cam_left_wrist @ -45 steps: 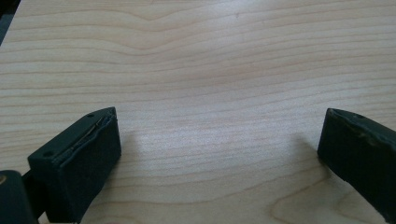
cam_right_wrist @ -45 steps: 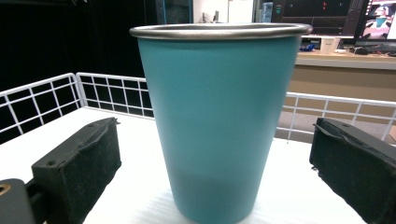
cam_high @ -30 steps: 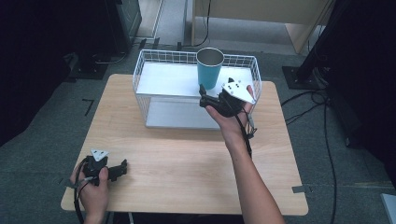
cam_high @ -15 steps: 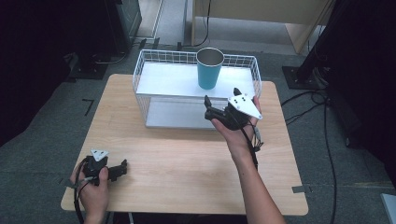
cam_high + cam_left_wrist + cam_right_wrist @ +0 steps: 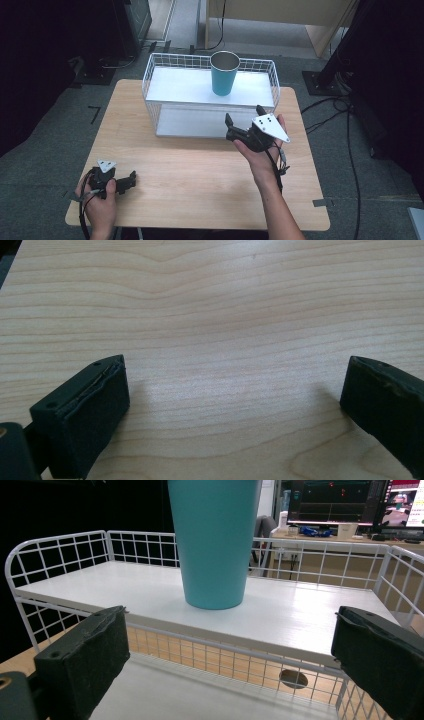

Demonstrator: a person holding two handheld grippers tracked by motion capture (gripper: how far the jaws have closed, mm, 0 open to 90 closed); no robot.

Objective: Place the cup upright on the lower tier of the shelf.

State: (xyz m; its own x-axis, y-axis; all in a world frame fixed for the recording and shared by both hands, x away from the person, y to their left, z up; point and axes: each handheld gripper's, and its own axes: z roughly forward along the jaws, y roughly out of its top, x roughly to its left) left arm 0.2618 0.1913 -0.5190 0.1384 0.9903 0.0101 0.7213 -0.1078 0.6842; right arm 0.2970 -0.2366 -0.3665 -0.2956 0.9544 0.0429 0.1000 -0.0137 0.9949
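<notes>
Wire rack rim [image 5: 260,652] fences the teal cup [image 5: 214,540]; open above.

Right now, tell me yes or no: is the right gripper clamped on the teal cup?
No: the right gripper is open in front of the wire shelf, while the teal cup stands apart on the top board.

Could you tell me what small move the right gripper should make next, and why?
Probably a short push forward and slightly up toward the teal cup. The right gripper hangs open and empty in front of the white wire rack, below the upper shelf on which the cup stands upright. The jaws already frame the cup, so little sideways correction seems needed. The left gripper rests open on the table.
</notes>
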